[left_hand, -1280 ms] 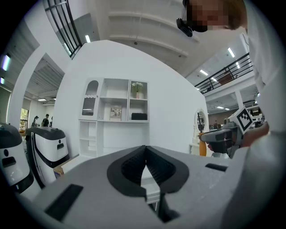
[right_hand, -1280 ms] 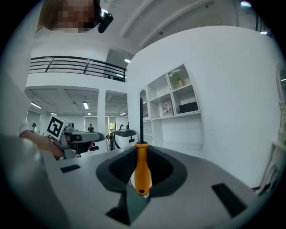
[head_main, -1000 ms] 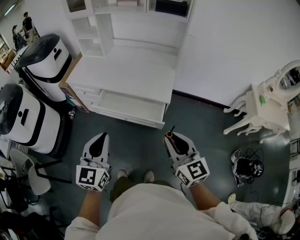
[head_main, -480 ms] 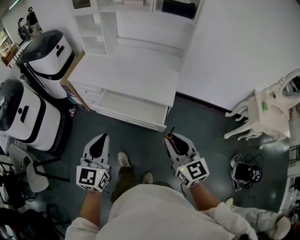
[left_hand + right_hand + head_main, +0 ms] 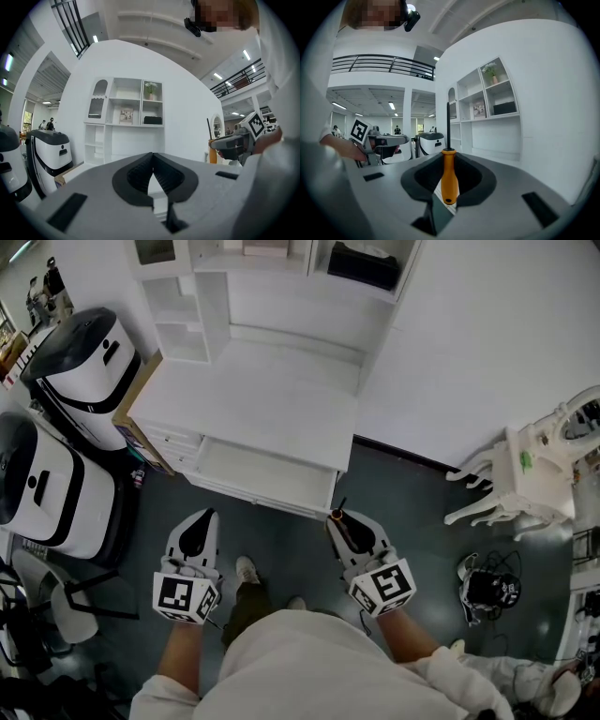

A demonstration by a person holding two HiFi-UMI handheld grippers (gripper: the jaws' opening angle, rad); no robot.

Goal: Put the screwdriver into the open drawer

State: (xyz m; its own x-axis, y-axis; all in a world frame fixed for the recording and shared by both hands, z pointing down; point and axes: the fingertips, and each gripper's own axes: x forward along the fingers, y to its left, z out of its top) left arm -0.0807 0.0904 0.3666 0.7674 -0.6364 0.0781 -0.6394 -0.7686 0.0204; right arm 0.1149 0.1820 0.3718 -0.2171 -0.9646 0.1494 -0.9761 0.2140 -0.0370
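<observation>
The screwdriver (image 5: 449,180) is clamped in the right hand-held gripper (image 5: 339,518). The two dark pads press on the lower half of its orange handle, so it is carried and rests on nothing. In the right gripper view its long axis stands nearly upright, across the line along which the jaws point, and the thin black shaft rises straight above the handle. The handle is smooth and rounded, thicker in the middle, with a narrow collar where the shaft begins (the tip of the shaft is too thin to tell its type).

The open drawer (image 5: 267,474) lies ahead of this hand-held gripper and a little to its left in the head view. It is pulled out from under the white counter (image 5: 262,390), and its right front corner is near the jaws. The drawer is long from left to right, shallow and white inside, and I see nothing in it.

The left hand-held gripper (image 5: 200,521) is clenched with nothing between its pads. It stands beside the right one, in front of the left part of the drawer, but it has no role with the tool.

I judge that the right hand must go forward and leftward over the front edge. The screwdriver should then be laid down along the length of the drawer, because upright it would fall when it is released.
</observation>
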